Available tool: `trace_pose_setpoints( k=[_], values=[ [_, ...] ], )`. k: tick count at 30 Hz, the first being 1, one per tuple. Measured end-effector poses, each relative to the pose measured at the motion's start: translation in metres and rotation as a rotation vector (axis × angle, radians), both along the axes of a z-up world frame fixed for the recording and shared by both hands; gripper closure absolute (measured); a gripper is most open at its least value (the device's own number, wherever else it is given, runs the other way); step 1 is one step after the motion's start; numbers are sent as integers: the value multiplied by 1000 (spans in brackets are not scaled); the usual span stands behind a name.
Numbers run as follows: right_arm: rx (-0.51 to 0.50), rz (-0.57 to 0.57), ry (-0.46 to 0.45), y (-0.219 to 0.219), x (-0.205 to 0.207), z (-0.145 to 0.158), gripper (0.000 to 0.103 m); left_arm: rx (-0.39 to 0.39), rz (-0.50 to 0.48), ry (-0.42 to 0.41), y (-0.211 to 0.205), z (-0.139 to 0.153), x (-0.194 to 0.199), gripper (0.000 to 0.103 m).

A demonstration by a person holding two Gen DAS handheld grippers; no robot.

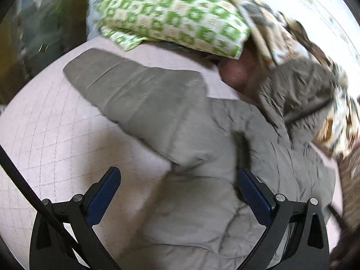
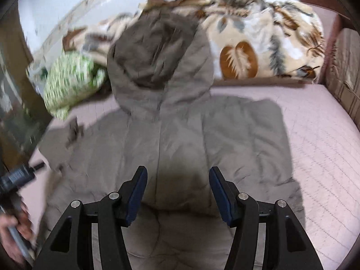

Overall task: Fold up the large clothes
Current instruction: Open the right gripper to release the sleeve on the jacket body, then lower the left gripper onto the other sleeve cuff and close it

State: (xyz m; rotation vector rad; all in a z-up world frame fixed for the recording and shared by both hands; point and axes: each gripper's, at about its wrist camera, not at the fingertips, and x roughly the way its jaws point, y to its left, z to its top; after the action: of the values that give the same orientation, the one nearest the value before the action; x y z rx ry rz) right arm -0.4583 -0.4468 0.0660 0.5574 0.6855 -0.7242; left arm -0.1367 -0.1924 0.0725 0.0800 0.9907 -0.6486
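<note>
Your left hand-held gripper (image 1: 178, 180) hangs released over the grey hooded coat (image 1: 180, 135), one sleeve (image 1: 126, 85) stretched toward the bed's (image 1: 45, 135) far-left corner under a green-checked pillow (image 1: 175, 13). Only your right view shows the coat's whole back spread flat mid-bed, hood (image 2: 157, 51) against the leaf-print blanket (image 2: 258, 42), right hand-held gripper (image 2: 177, 191) likewise released above it.

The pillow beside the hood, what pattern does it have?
Green squares on white, a check-like print; the pillow shows best in the left wrist view.
</note>
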Motion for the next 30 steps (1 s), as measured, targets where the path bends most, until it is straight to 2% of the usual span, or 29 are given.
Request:
trace_pose_setpoints(
  k=[3,4,6,7,9,12,15,19,25,30],
  values=[
    [74,-9,135,-9,10,-40,42,-8,41,3,16,2,20,0],
    [105,-12,143,-11,10,-45,42,-13,58,6,24,4,29,0],
    [121,-19,85,-10,3,-37,41,-22,92,12,35,4,45,0],
    [122,-11,91,-8,2,-30,41,-28,115,14,45,5,55,0],
    [74,-8,41,1,-5,-5,41,-32,145,21,56,2,69,0],
    [59,3,-45,20,-22,20,41,-54,176,24,74,-1,91,0],
    [79,38,-106,46,-33,27,41,-96,214,39,92,-1,109,0],
    [78,101,-97,72,-23,23,41,-193,260,105,110,-6,126,0],
    [66,128,-69,70,-10,17,41,-171,265,102,113,-10,127,0],
    [61,140,-71,71,-5,18,41,-187,283,143,116,-18,129,1]
  ],
)
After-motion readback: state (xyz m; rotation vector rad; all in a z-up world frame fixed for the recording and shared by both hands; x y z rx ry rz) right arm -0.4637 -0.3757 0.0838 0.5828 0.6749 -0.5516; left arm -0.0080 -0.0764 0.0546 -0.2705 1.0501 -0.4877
